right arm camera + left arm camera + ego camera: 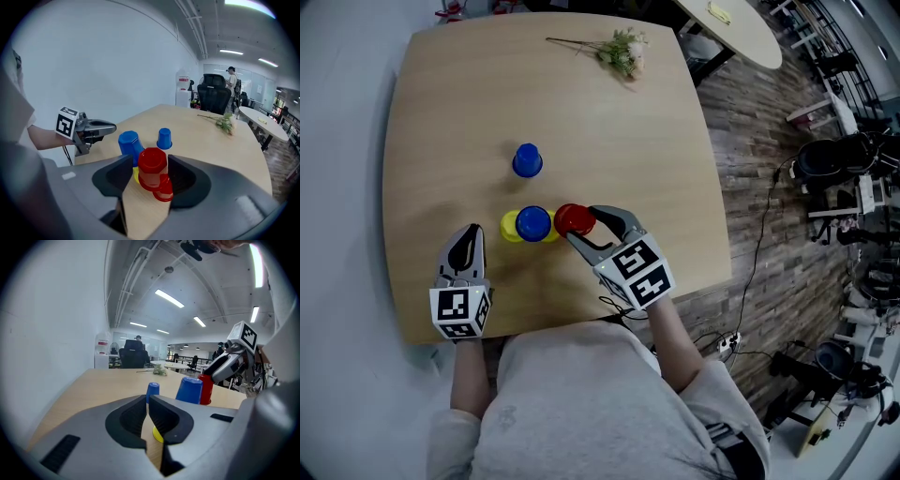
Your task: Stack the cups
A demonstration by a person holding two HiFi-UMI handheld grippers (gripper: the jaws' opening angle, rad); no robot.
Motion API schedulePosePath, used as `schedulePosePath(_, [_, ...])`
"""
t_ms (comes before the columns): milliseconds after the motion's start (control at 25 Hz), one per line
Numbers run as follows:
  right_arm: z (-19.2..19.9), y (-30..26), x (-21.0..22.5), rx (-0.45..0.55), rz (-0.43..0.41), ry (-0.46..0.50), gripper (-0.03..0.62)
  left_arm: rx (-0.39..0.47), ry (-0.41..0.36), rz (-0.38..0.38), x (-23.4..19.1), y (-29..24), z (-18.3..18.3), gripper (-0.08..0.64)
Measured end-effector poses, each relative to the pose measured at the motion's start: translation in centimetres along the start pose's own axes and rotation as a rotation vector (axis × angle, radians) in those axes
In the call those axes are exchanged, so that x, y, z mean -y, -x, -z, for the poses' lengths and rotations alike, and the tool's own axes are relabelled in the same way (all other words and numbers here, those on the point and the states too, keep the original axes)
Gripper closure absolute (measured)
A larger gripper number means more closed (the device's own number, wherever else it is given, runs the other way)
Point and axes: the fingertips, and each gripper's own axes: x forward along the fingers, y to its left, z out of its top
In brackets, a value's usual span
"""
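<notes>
An upside-down red cup (574, 218) stands on the wooden table (469, 103); in the right gripper view this red cup (152, 168) shows a second red rim at its foot. My right gripper (580, 222) is open, its jaws on either side of the cup with small gaps. Just left stands a blue cup (532, 223) on top of yellow (510, 228). A lone blue cup (527, 161) stands farther back. My left gripper (472, 230) is shut and empty, left of the yellow-and-blue pile.
A sprig of flowers (619, 49) lies near the table's far edge. The table's right edge (717, 216) drops to a wood-pattern floor with cables (757, 253). Another pale table (741, 28) stands at the back right.
</notes>
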Motion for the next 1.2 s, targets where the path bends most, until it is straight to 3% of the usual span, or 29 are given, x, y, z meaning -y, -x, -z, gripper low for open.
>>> schedulePosePath(120, [-0.5, 0.7, 0.2, 0.062, -0.003, -0.040, 0.350, 0.068, -0.027, 0.028, -1.0, -1.2, -3.3, 0.537])
schedulePosePath(240, [-1.1, 1.7, 0.8, 0.128, 0.017, -0.088, 0.350, 0.097, -0.085, 0.124, -1.0, -3.8, -6.4, 0.535])
schedulePosePath(400, [-1.1, 3.1, 1.5, 0.167, 0.057, -0.130, 0.350, 0.035, -0.170, 0.241, 0.2, -8.7, -7.1, 0.410])
schedulePosePath(560, [-0.4, 4.4, 1.8, 0.173, 0.093, -0.170, 0.350, -0.063, -0.238, 0.318, 2.0, -13.2, -4.9, 0.341])
schedulePosePath(960, [1.5, 6.2, 2.2, 0.192, 0.167, -0.276, 0.350, -0.229, -0.334, 0.368, 3.8, -19.6, -0.1, 0.321])
schedulePosePath(1080, [2.0, 6.0, 2.5, 0.204, 0.194, -0.288, 0.359, -0.238, -0.342, 0.366, 3.8, -20.2, 0.5, 0.331])
schedulePosePath(1200, [2.0, 6.1, 2.5, 0.219, 0.221, -0.268, 0.415, -0.217, -0.345, 0.348, 3.3, -19.1, -0.6, 0.334])
